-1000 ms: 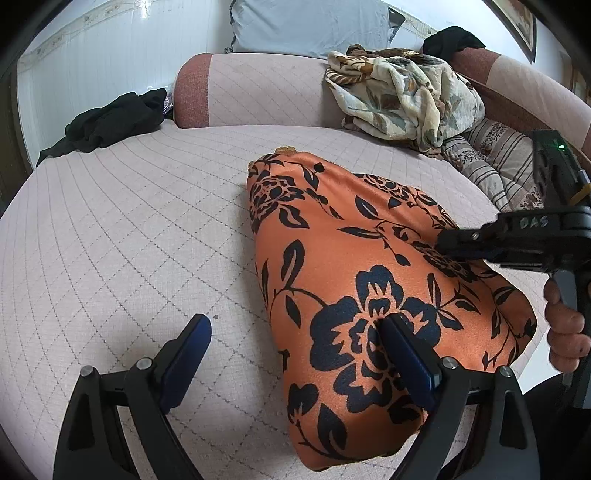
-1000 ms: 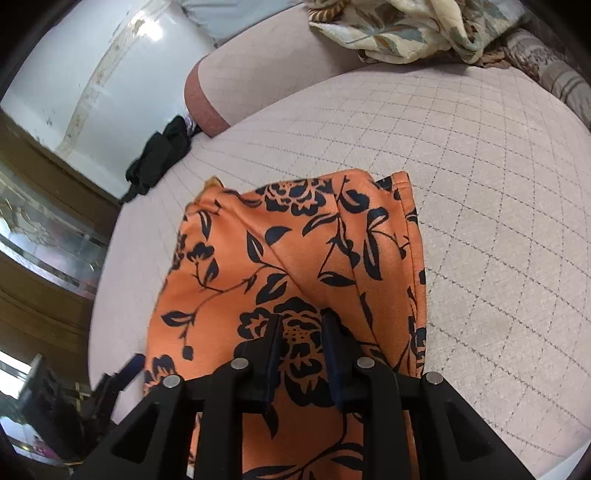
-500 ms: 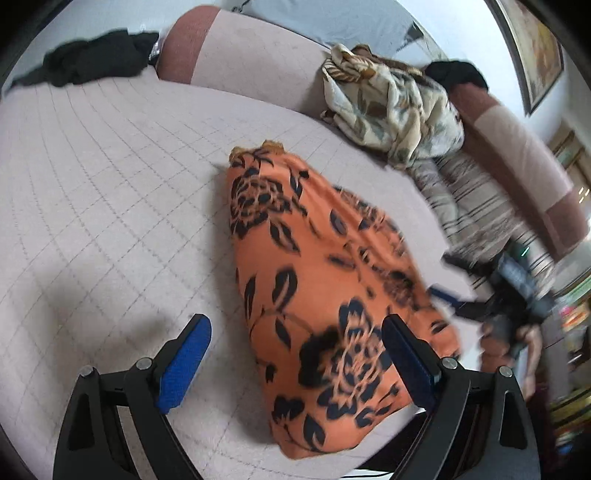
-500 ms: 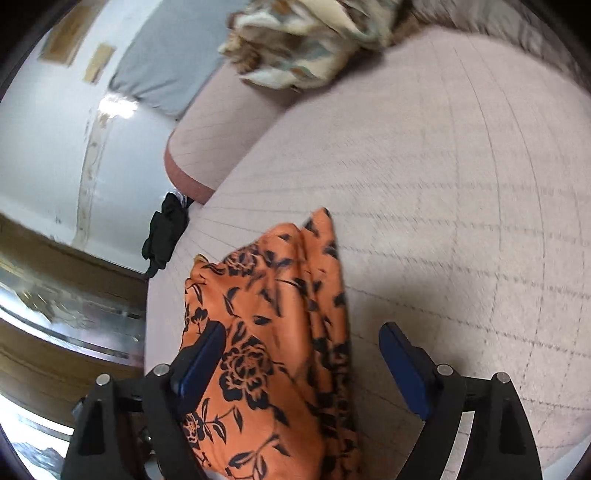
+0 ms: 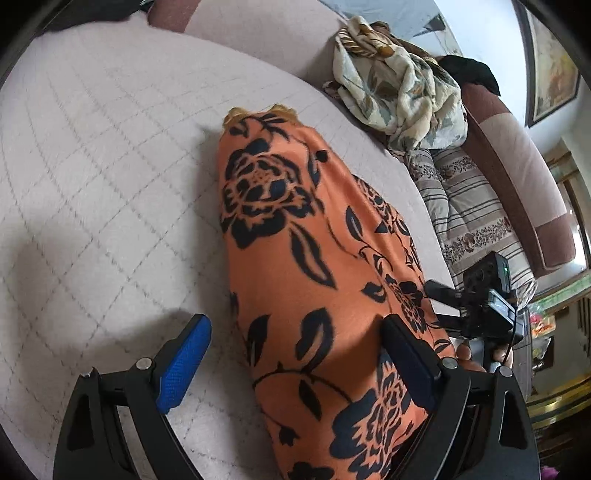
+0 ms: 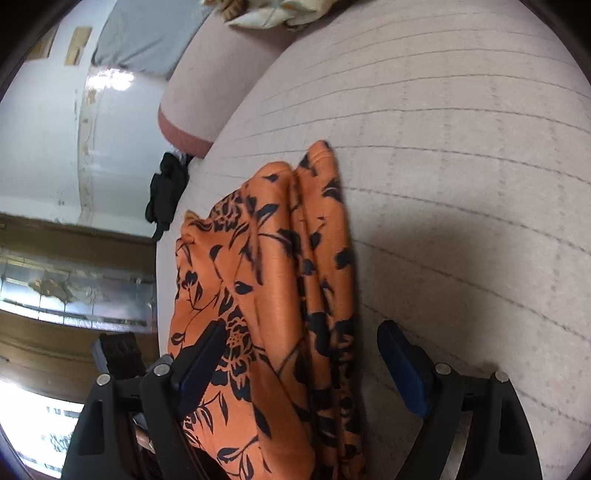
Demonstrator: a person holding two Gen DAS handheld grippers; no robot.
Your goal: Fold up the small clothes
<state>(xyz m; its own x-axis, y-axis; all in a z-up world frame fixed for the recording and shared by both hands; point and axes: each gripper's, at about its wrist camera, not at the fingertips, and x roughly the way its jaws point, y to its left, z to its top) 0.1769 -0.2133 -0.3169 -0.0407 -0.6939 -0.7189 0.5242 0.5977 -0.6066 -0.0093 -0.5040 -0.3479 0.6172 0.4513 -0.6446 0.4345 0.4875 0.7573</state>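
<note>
My left gripper point(image 5: 295, 365) has its fingers spread wide, holding nothing; the blue pad point(image 5: 183, 363) sits over the bare quilted cover, the other finger over the near end of the orange cloth point(image 5: 310, 266). My right gripper point(image 6: 301, 363) is also spread wide and empty, its left finger point(image 6: 199, 360) over the cloth and its right finger point(image 6: 404, 367) over the cover beside it.

The orange cloth with black flowers lies as a long narrow strip on the pink quilted seat point(image 5: 92, 166), running away from me, with its near end hanging past the front edge. In the right view it shows lengthwise ridges and layers bunched along its right side.

Farther out, a crumpled cream floral blanket point(image 5: 399, 85) rests against the backrest point(image 5: 266, 33), with a striped cushion point(image 5: 469, 206) beside it. A black garment point(image 6: 166, 188) lies at the seat's far left edge, by the white wall point(image 6: 40, 133).
</note>
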